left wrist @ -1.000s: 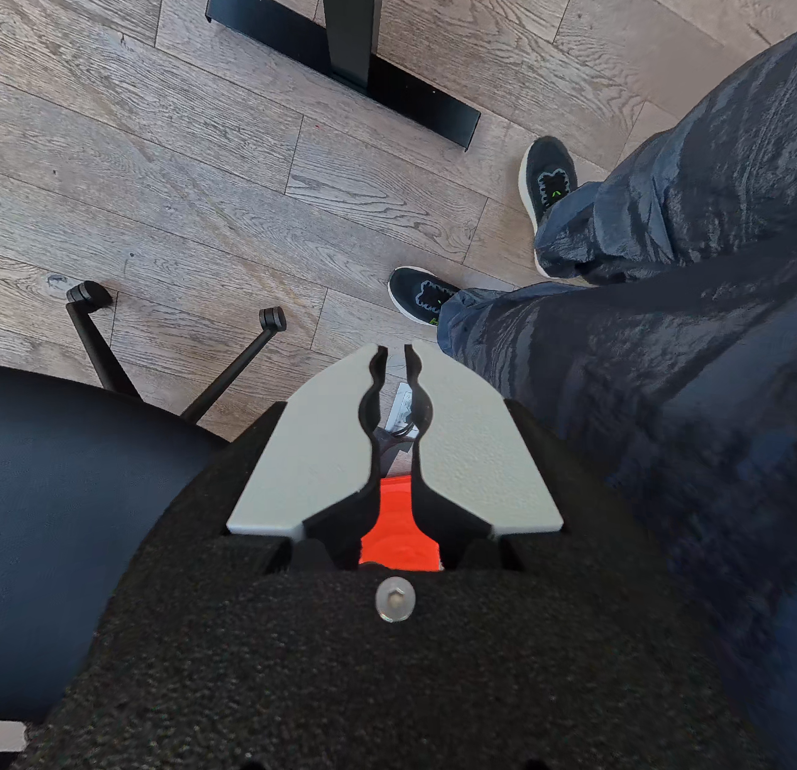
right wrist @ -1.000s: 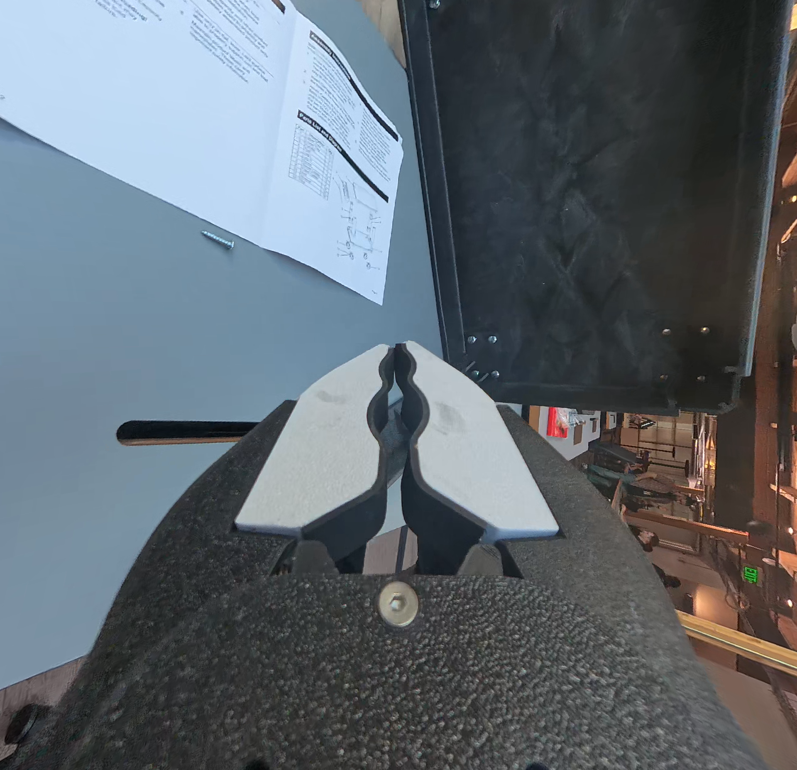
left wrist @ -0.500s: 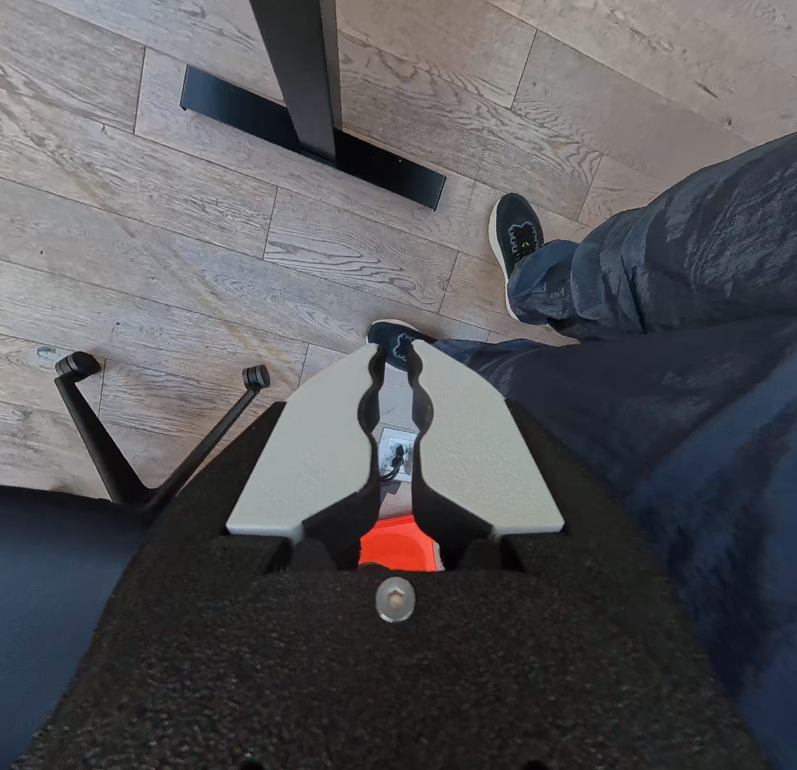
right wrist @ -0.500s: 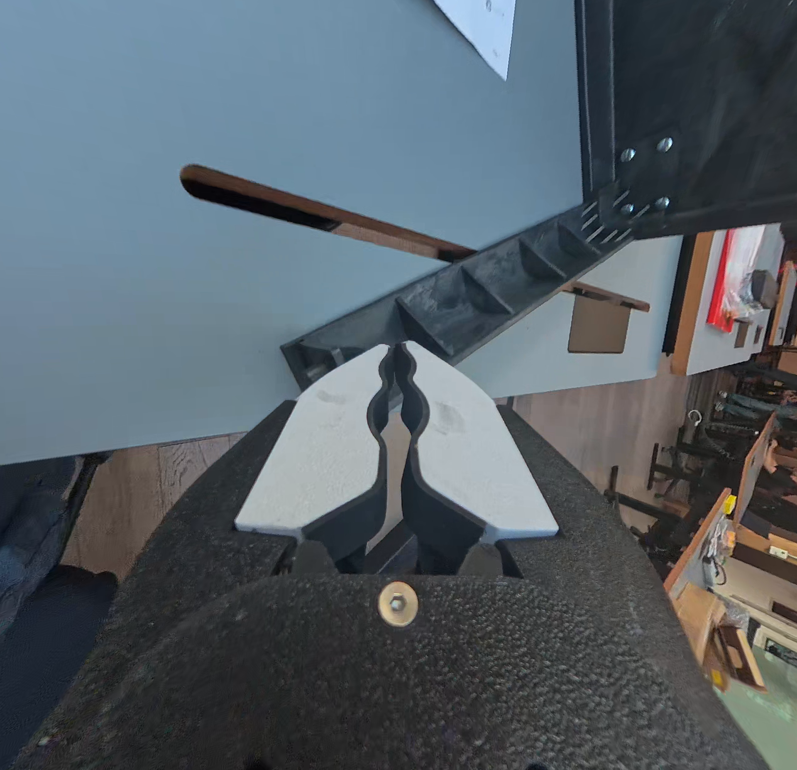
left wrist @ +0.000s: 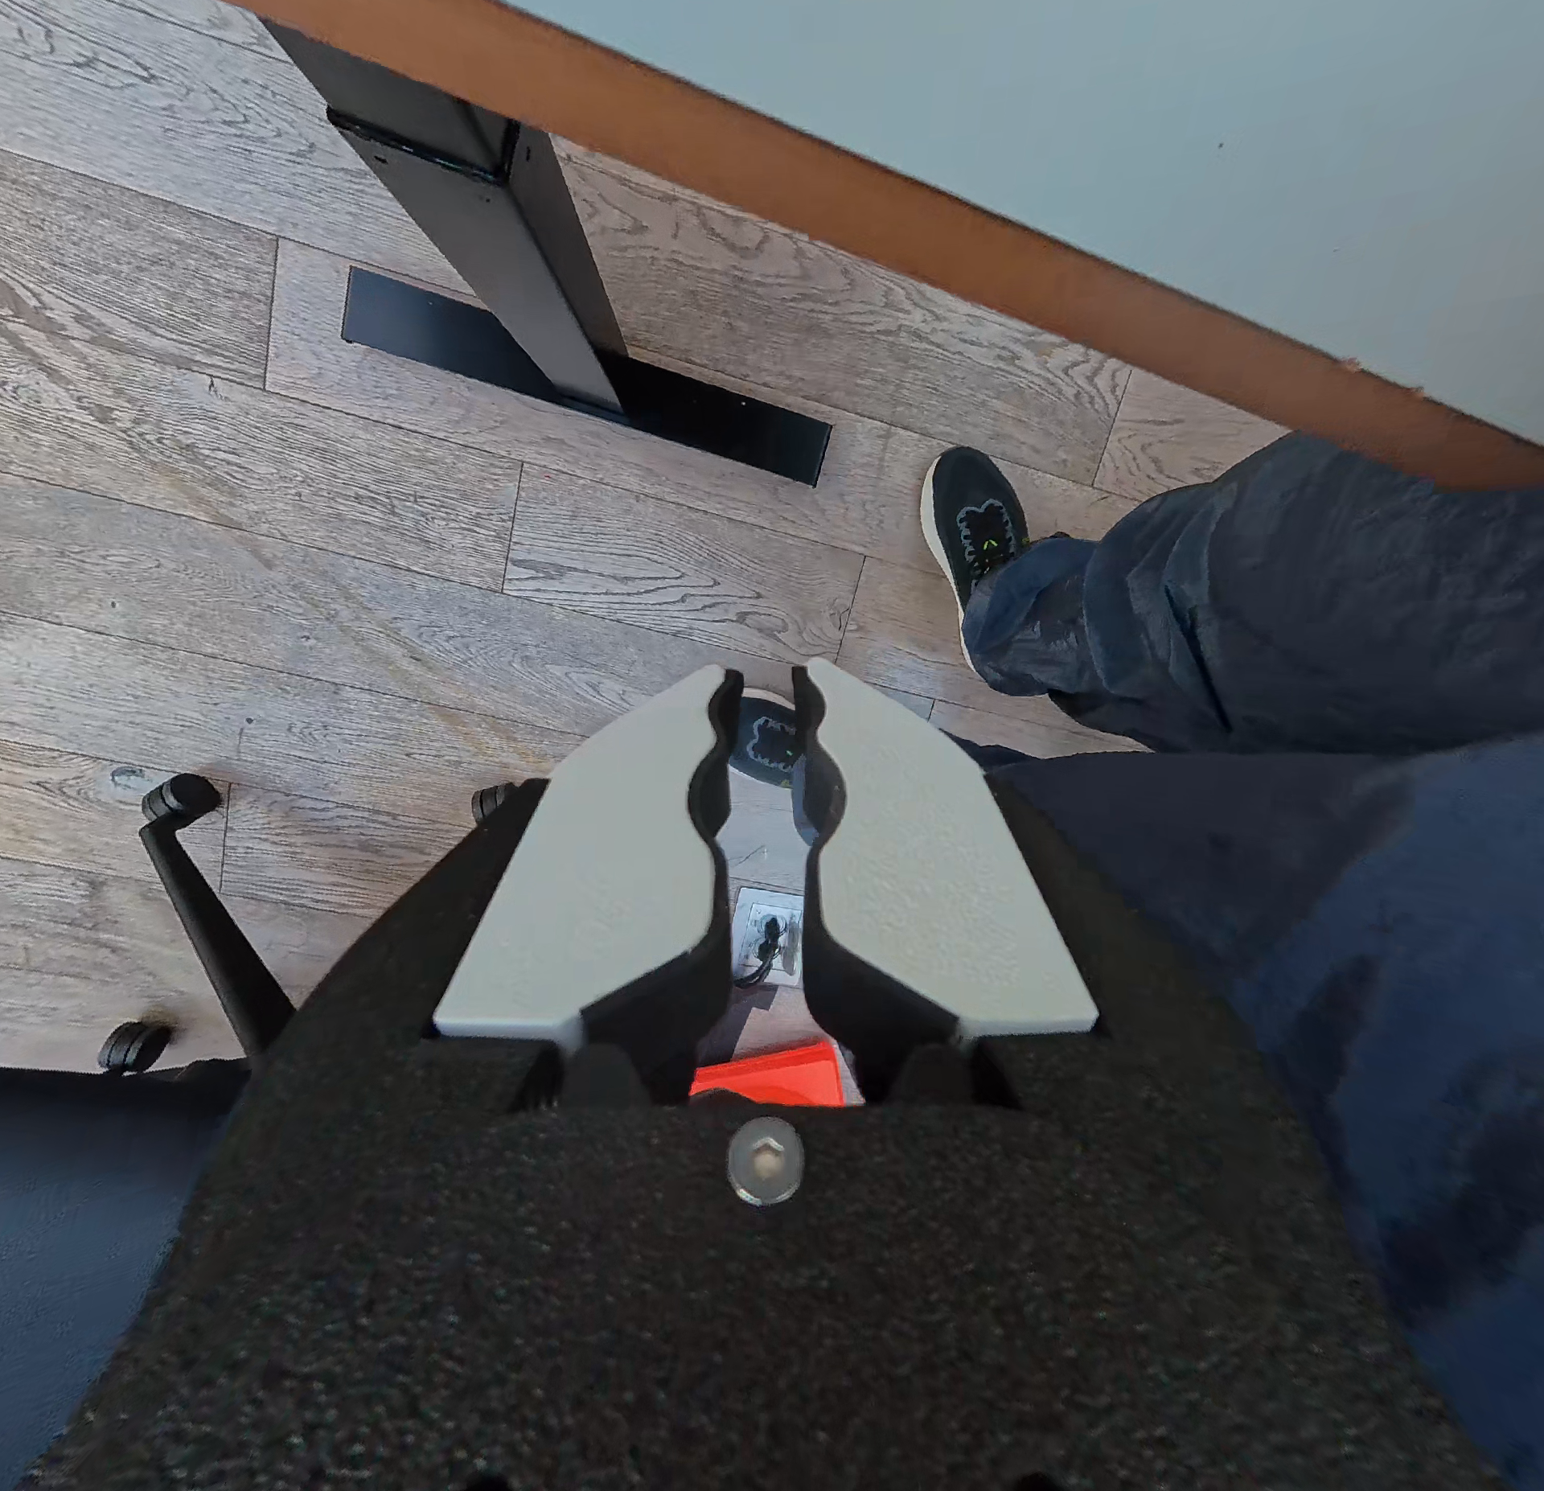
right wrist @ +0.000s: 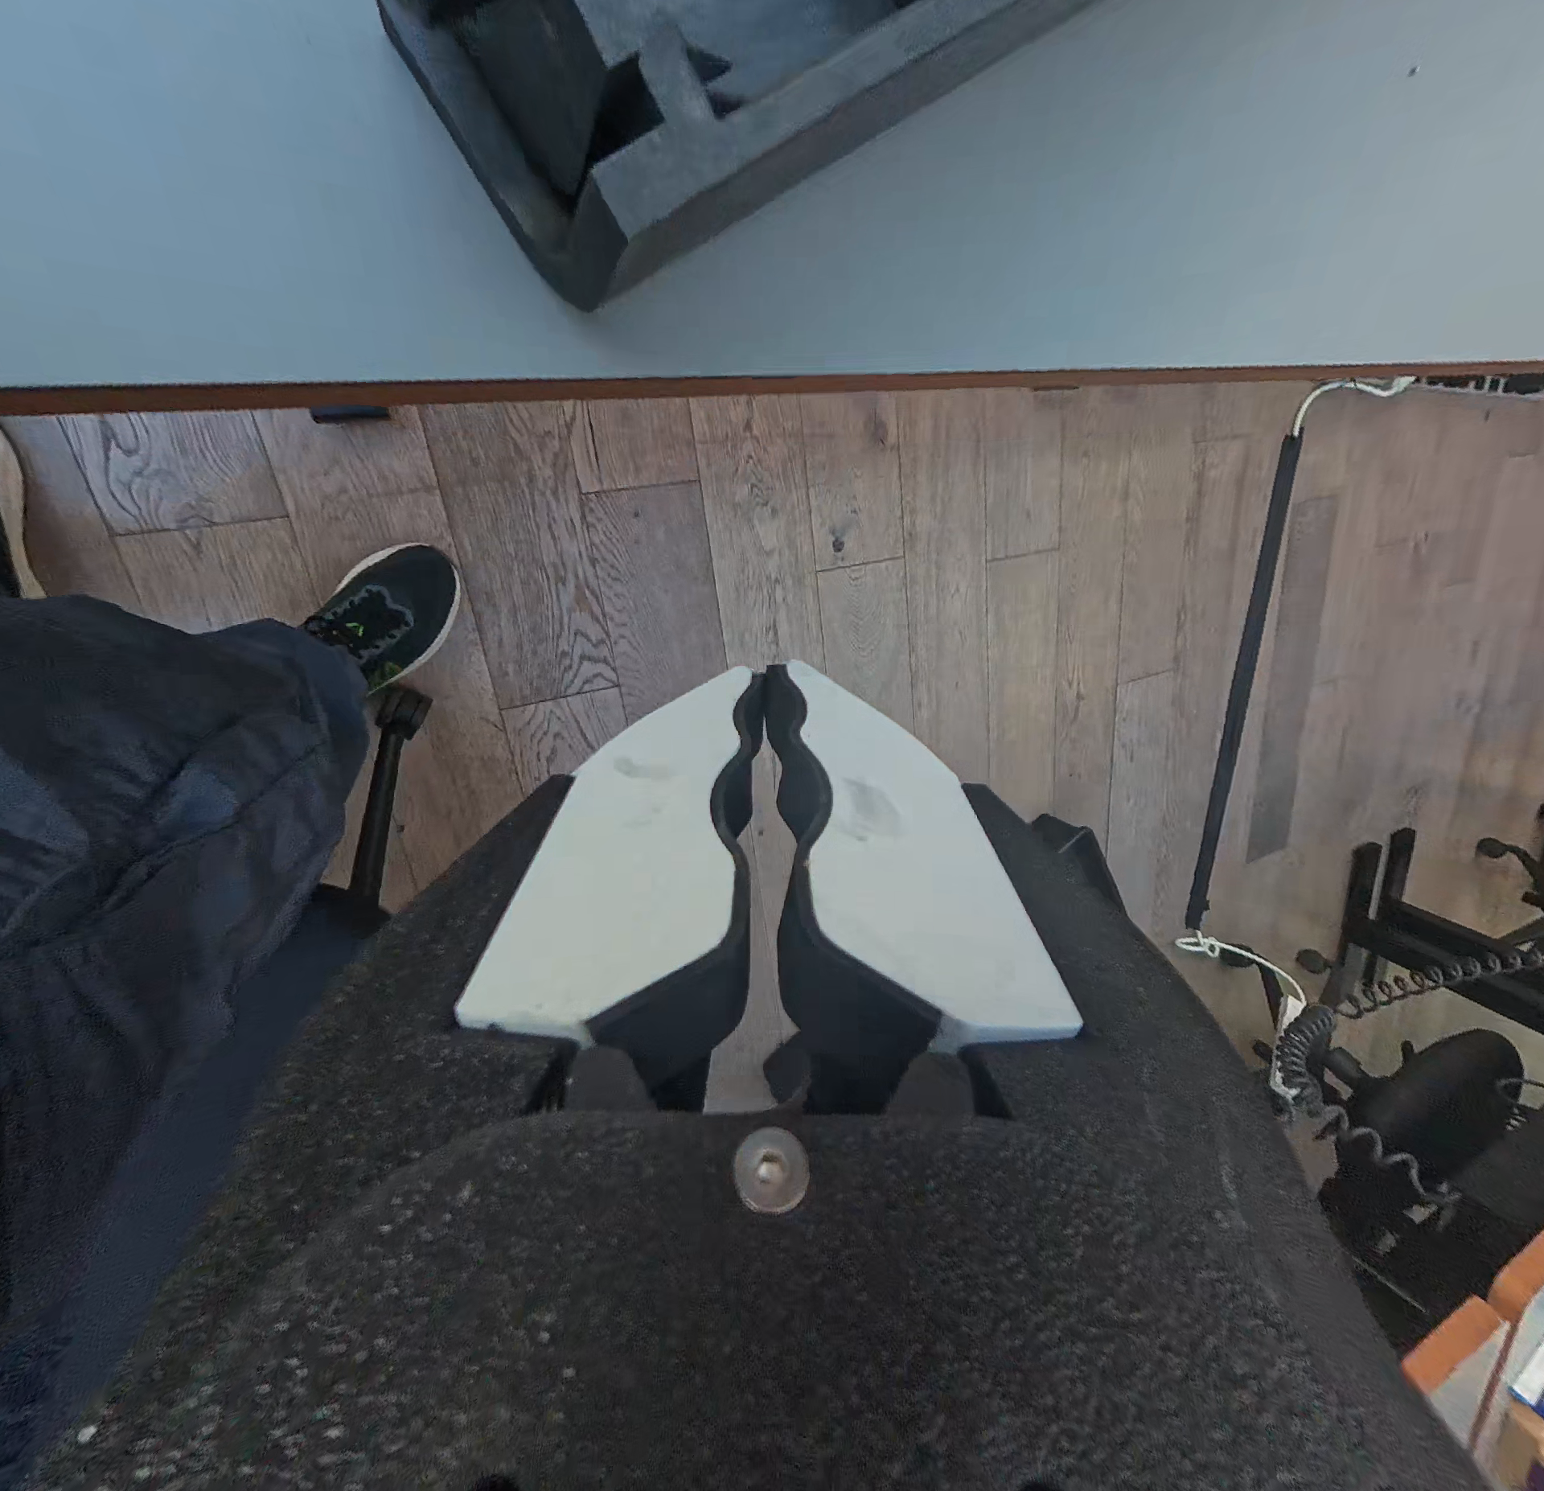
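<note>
My left gripper [left wrist: 767,678] points down at the wooden floor [left wrist: 334,573], below the grey table's brown edge [left wrist: 835,164]. Its jaws are nearly together, with a narrow gap, and hold nothing. A black shoe [left wrist: 769,741] shows through the gap. My right gripper [right wrist: 764,674] is shut and empty. It hangs over the floor [right wrist: 919,532] just in front of the table edge [right wrist: 752,385]. A dark grey ribbed moulded part [right wrist: 668,156] lies on the table [right wrist: 251,198] beyond it.
A person's dark trouser legs [left wrist: 1295,599] and second shoe [left wrist: 977,523] are at the right. The black table leg [left wrist: 501,239] and its foot [left wrist: 668,415], a chair base [left wrist: 200,891], a floor socket [left wrist: 769,933] and an orange object [left wrist: 769,1075] are below. A cable sleeve [right wrist: 1245,657] and coiled cable [right wrist: 1337,1058] are at the right. Left tips to right tips: about 45 cm.
The right gripper swung from over the table and its paper sheet down to the floor by the table edge. The left view tilted up, bringing the table edge in. Both jaws unchanged.
</note>
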`<state>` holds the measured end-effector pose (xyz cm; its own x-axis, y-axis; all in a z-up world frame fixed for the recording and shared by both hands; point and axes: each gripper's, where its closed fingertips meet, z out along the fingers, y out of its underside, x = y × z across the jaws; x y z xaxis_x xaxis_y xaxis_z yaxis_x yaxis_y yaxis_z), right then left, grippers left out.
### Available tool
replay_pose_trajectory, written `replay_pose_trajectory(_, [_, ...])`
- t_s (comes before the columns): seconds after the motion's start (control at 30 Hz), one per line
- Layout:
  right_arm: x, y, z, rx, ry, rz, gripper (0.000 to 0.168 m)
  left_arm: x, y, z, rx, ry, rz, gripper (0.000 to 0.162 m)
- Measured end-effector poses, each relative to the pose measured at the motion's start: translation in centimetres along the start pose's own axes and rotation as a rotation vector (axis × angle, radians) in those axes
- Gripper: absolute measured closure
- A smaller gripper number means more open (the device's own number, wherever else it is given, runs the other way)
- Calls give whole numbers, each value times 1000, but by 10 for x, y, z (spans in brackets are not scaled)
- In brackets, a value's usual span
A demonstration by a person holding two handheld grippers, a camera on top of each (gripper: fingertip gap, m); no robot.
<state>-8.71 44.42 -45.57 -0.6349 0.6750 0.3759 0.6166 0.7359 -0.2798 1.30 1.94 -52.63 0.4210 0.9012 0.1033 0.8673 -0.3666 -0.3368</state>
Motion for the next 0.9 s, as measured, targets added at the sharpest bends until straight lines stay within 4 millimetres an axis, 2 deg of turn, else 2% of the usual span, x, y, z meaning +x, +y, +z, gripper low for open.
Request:
replay_pose_trajectory(0.07, [5, -19, -5, 63, -13, -13, 168, 5, -3, 1, 3, -1, -15, 148])
replay_pose_trajectory(0.23, [7, -88, -30, 274, -77, -108, 168, 15, -8, -3, 20, -13, -44, 146])
replay_pose_trajectory(0.33, [-14, -122, -45, 374, -154, -219, 168, 18, -5, -7, 30, -21, -85, 145])
replay_pose_trajectory(0.43, [-47, -145, -55, 437, -240, -319, 168, 20, 1, -12, 43, -26, -132, 145])
replay_pose_trajectory(0.57, [-97, -160, -60, 476, -355, -364, 168, 24, 7, -21, 64, -38, -171, 145])
replay_pose_trajectory(0.7, [-136, -164, -58, 475, -442, -361, 168, 29, 8, -29, 86, -42, -182, 145])
replay_pose_trajectory(0.8, [-153, -163, -58, 466, -484, -360, 168, 31, 5, -32, 99, -40, -174, 145])
replay_pose_trajectory(0.9, [-158, -159, -57, 458, -500, -372, 168, 35, -2, -33, 107, -26, -141, 145])
